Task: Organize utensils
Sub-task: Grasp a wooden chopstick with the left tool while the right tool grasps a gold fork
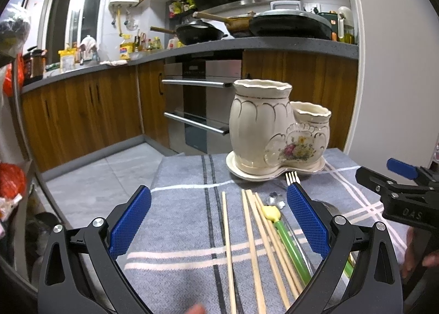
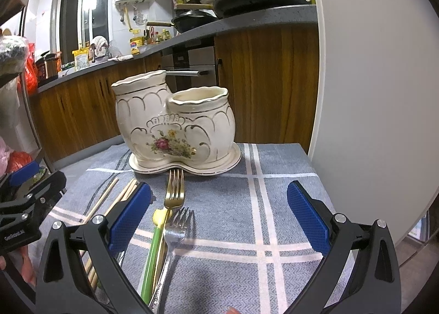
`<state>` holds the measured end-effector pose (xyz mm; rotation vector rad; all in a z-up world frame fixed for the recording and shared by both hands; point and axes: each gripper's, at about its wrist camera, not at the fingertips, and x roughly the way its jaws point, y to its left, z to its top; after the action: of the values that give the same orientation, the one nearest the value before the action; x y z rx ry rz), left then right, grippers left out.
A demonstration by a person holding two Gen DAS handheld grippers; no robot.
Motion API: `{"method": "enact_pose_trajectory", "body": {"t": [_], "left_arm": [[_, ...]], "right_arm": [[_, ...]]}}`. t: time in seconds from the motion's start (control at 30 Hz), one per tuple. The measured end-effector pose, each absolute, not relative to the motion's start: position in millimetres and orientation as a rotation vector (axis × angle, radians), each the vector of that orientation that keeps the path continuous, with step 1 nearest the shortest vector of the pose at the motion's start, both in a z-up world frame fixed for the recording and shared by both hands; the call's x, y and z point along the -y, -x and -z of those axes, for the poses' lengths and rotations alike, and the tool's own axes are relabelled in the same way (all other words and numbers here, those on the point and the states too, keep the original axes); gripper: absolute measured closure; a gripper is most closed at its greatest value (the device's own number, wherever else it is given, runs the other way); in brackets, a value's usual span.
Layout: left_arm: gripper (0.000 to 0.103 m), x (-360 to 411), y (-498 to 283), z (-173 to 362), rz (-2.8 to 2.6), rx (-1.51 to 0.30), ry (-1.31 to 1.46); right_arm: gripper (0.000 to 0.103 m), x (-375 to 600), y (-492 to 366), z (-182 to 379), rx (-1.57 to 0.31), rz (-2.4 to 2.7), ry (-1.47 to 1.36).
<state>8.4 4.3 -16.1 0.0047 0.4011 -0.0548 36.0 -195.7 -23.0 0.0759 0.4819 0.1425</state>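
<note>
A cream ceramic double-pot utensil holder with gold trim and a painted flower spray [image 2: 175, 127] stands upright on its matching saucer at the far end of a grey-blue cloth with white and dark stripes [image 2: 274, 204]; both of its pots, the taller and the shorter, look empty from here. Just in front of the holder's saucer lies a gold metal fork [image 2: 174, 190], tines pointing toward the holder and nearly touching the saucer rim. Nearer than the gold fork lies a silver metal fork [image 2: 175, 229], and beside that, on the side away from the holder's shorter pot, a green-handled utensil with a pale yellow tip [image 2: 153, 245]. Further to that same side, several light wooden chopsticks [image 1: 252, 245] lie roughly parallel on the cloth, pointing toward the holder, one of them set slightly apart from the rest.

The left gripper [image 1: 218, 220] hovers over the chopsticks with its blue-padded tongs spread wide, gripping nothing. The right gripper [image 2: 219, 218] hangs over the forks in front of the holder, its tongs likewise released and empty
</note>
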Motion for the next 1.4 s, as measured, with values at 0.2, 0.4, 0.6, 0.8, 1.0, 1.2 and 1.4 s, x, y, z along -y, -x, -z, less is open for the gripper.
{"method": "enact_pose_trajectory", "body": {"t": [0.2,0.4,0.6,0.8,1.0,1.2,1.4], "left_arm": [[0.005,-24,-10,6,0.03,-0.42,-0.009],[0.006,-32,-14,16,0.045,-0.518,-0.034],[0.008,-28,-22,25,0.071,-0.598,-0.049],[0.019,-24,-24,28,0.098,-0.624,-0.053],[0.034,-18,-26,33,0.12,-0.644,-0.073],[0.046,-14,-32,39,0.127,-0.68,-0.083],[0.059,-12,-37,44,0.135,-0.716,-0.086]], "right_arm": [[0.005,208,-38,20,-0.48,-0.155,-0.101],[0.005,207,-45,30,-0.595,-0.228,-0.043],[0.005,199,-57,52,-0.779,-0.322,-0.074],[0.027,184,-51,55,-0.772,-0.334,-0.002],[0.054,184,-54,60,-0.799,-0.373,-0.025],[0.068,182,-59,64,-0.846,-0.433,-0.069],[0.075,183,-65,65,-0.857,-0.467,-0.12]]}}
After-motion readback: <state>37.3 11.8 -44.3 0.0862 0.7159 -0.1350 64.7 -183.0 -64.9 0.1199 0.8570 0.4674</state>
